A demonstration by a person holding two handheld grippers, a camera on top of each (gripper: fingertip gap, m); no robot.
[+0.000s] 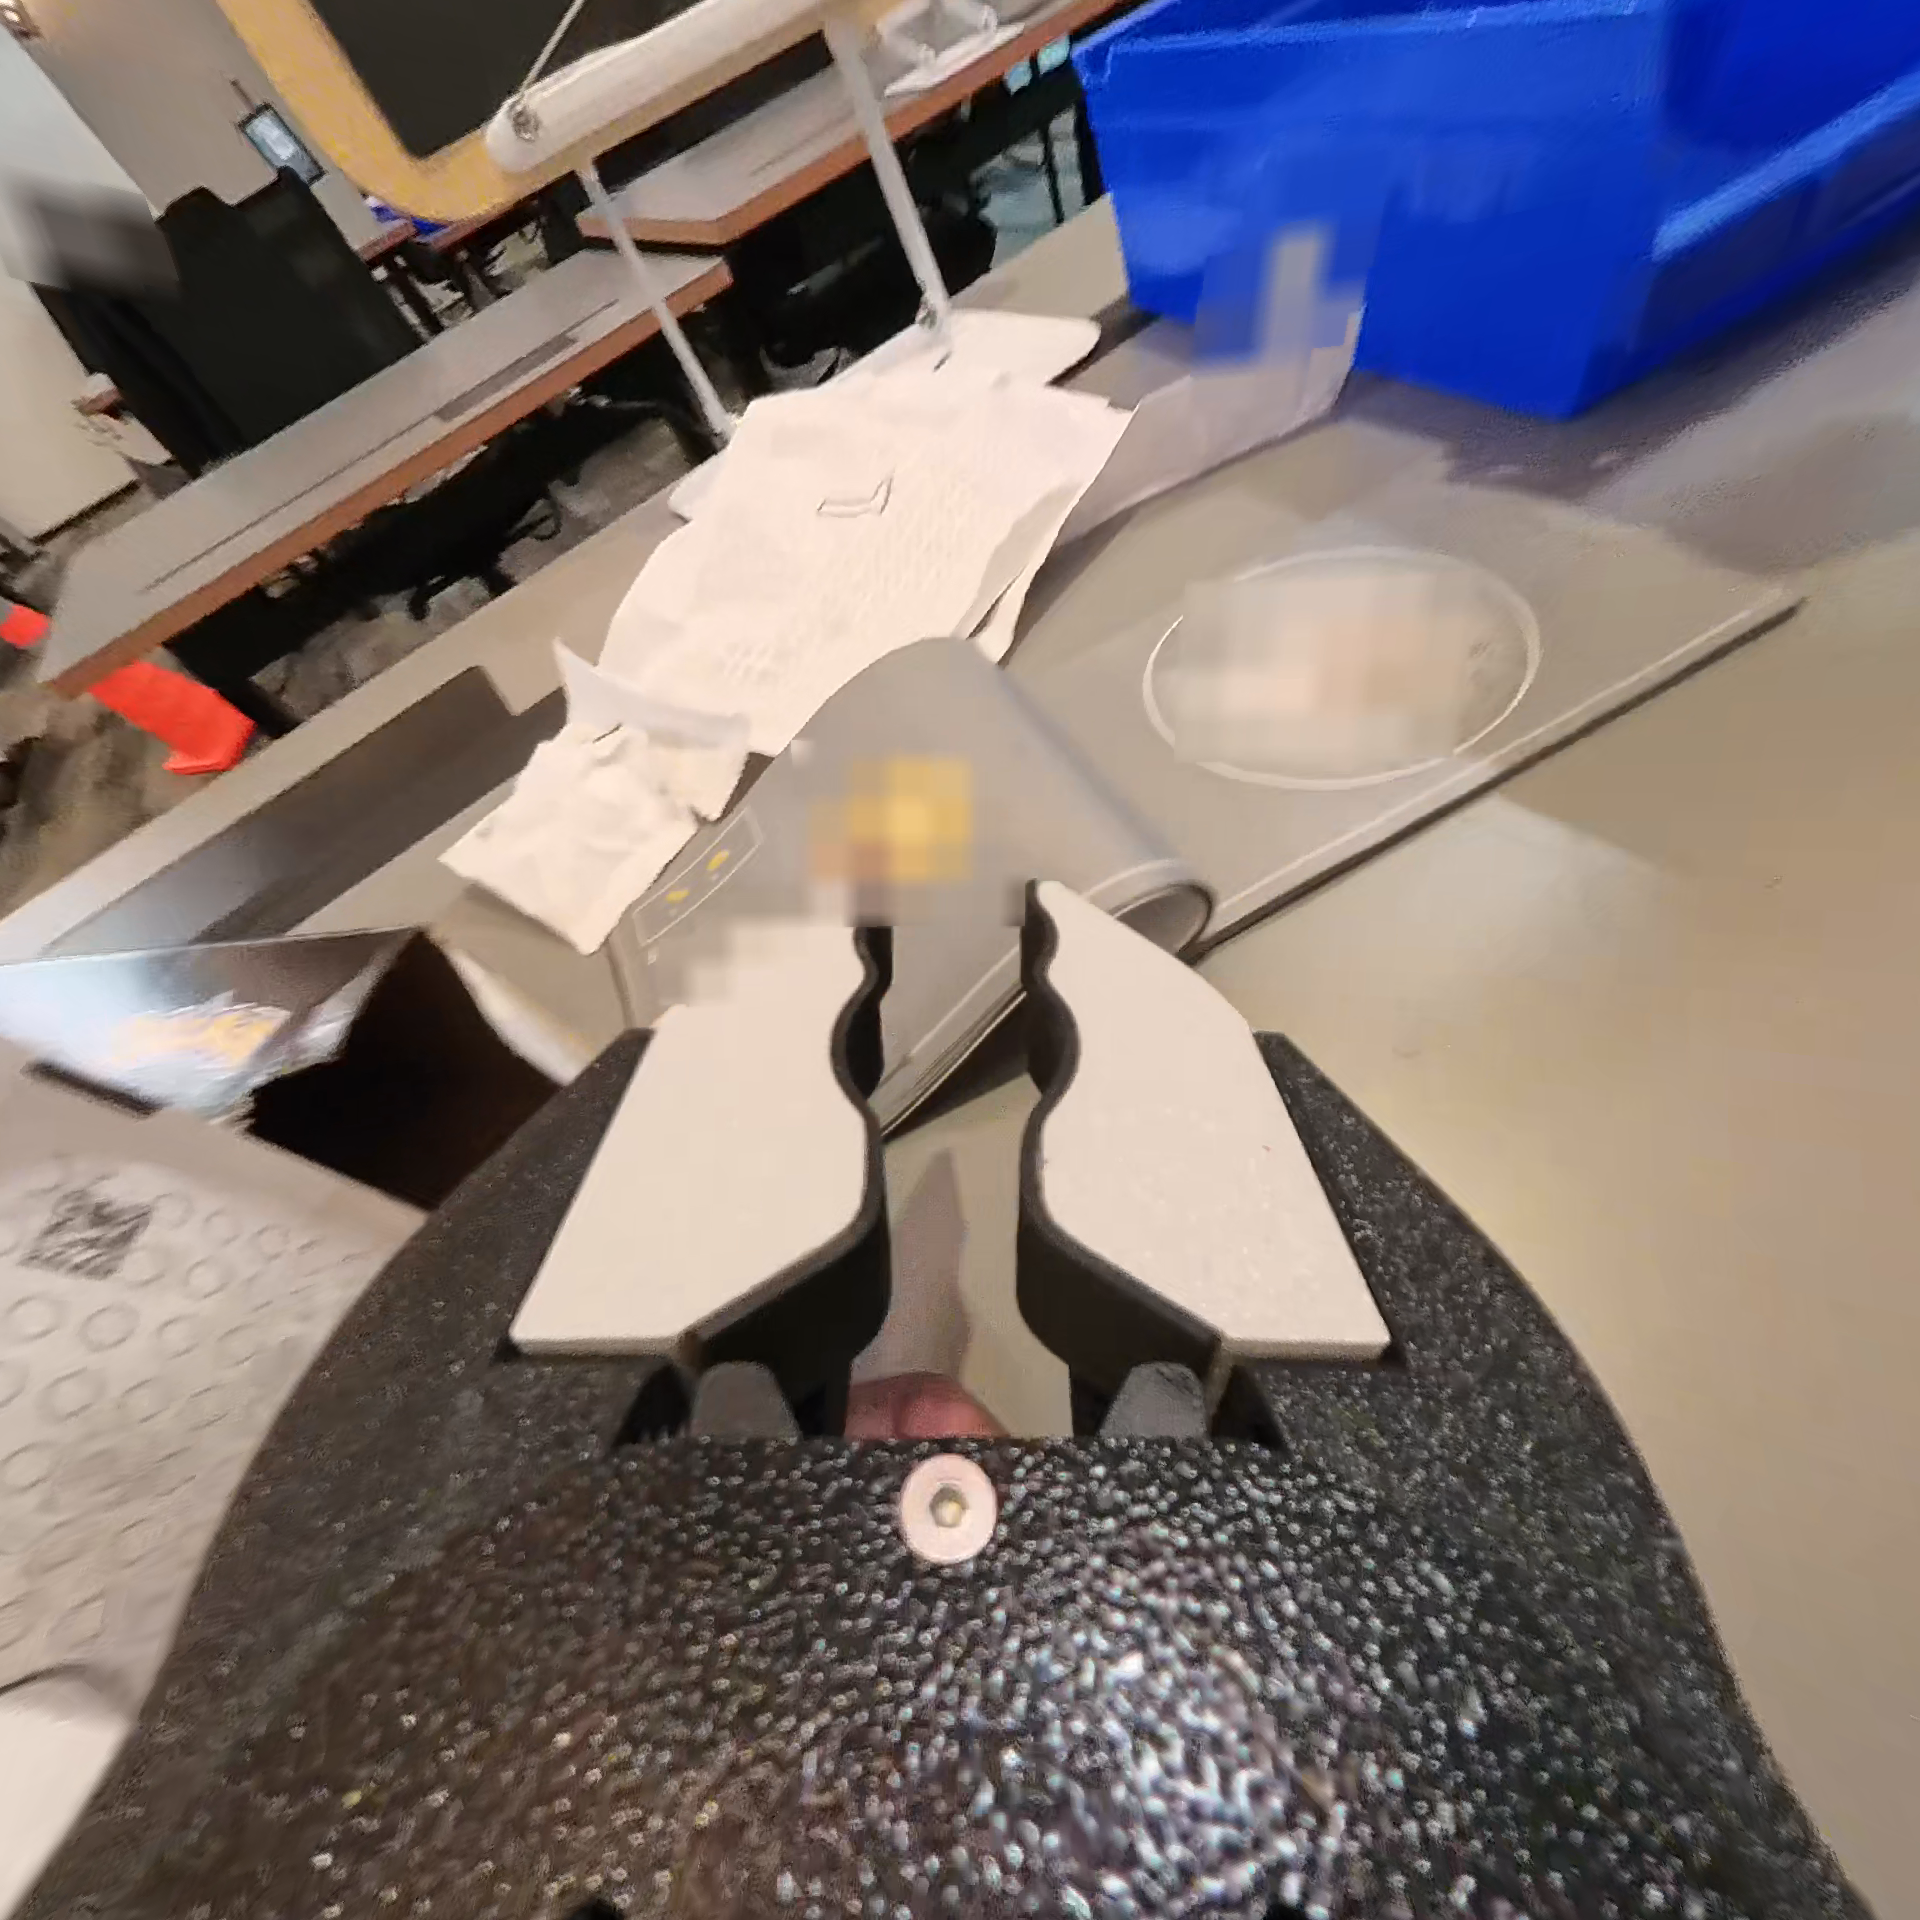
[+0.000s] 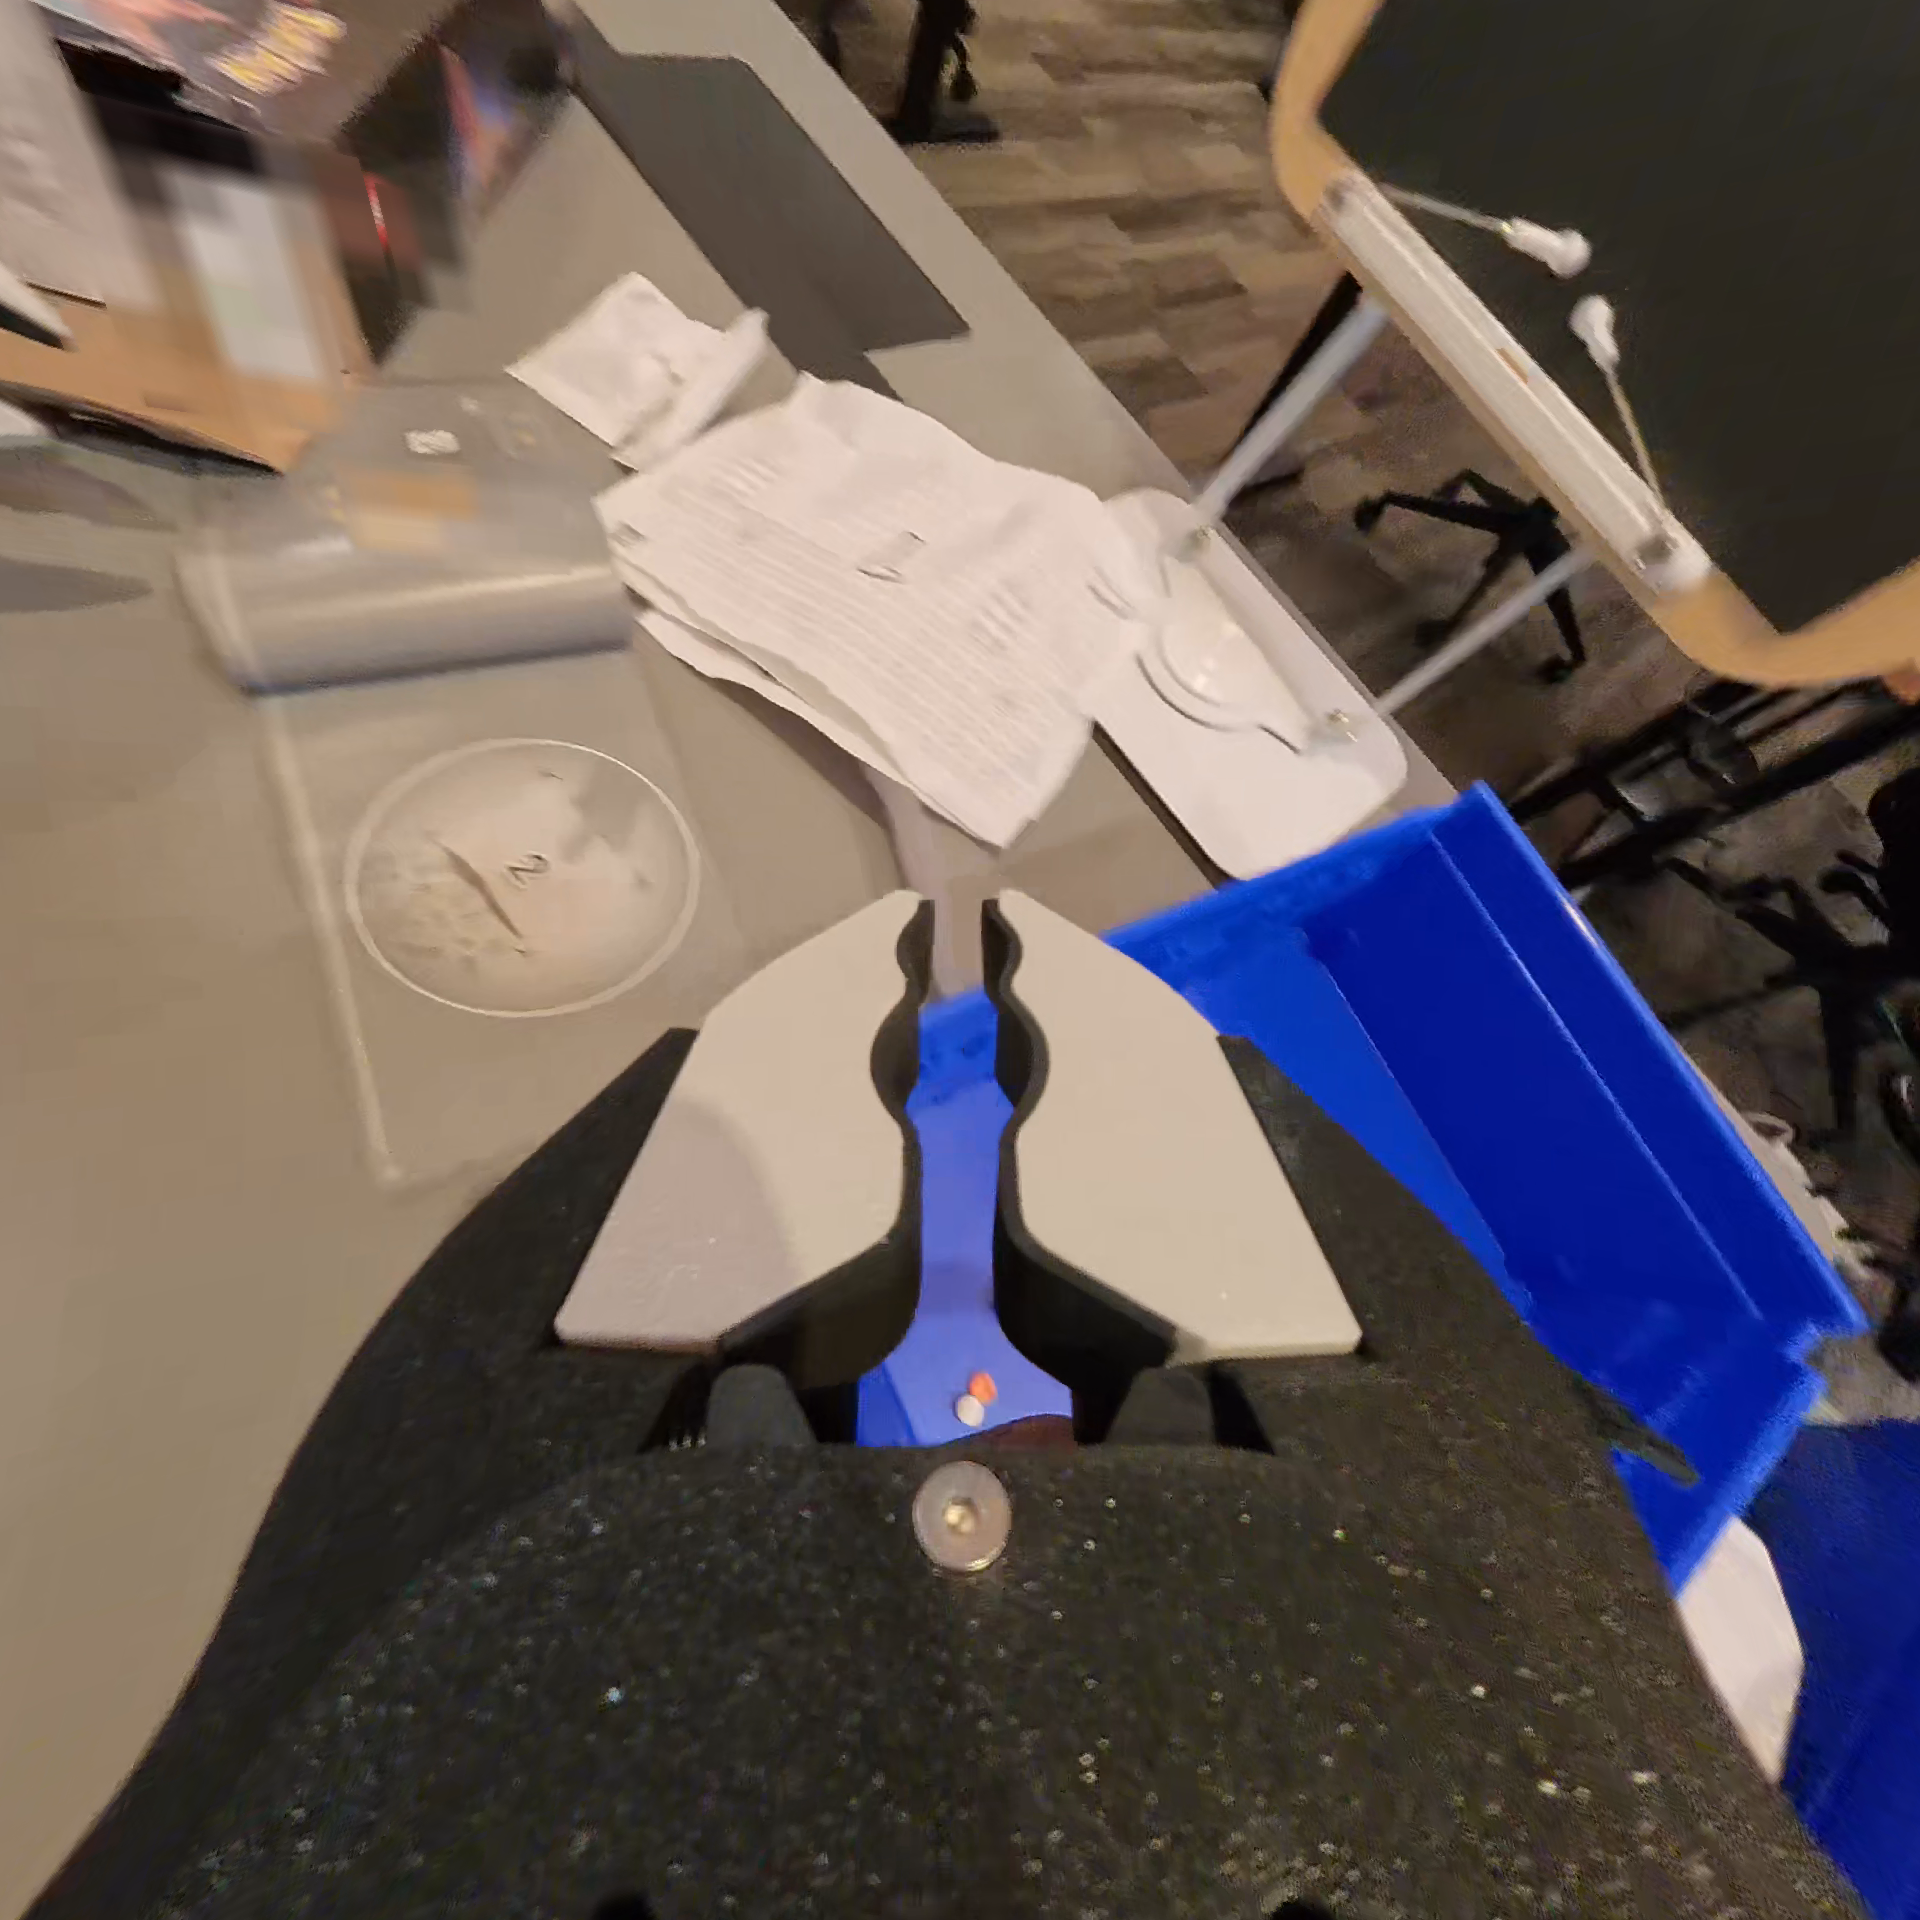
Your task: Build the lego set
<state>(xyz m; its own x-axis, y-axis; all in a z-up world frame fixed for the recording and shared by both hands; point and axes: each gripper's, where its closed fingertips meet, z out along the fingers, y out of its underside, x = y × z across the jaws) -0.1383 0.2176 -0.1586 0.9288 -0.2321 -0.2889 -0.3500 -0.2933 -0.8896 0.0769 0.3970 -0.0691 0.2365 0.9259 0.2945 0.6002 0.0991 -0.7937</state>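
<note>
In the left wrist view my left gripper [image 1: 956, 925] is open, its fingers [image 1: 1132, 1049] clearly apart. A grey mat [image 1: 1579, 727] with a raised circle [image 1: 1340, 665] lies on the table. Its near end curls up into a flap [image 1: 987, 707] just beyond my fingertips, and the pads do not press on it. In the right wrist view my right gripper [image 2: 956, 914] hangs over the rim of a blue bin [image 2: 1507, 1091]. Its fingers stand a narrow gap apart, and the blue shows through between them. The mat [image 2: 665, 748] and its circle [image 2: 520, 878] lie to its left.
Crumpled white papers [image 1: 862, 540] [image 2: 883, 603] lie on the mat's far side by a white stand base [image 2: 1247, 727]. The blue bin [image 1: 1507, 208] stands at the back right. A dark box [image 1: 395, 1060] and a dotted grey sheet [image 1: 125, 1299] are at the left. Small orange and white bits [image 2: 977, 1392] lie in the bin. My hands' fingertips stand some 30 cm from each other.
</note>
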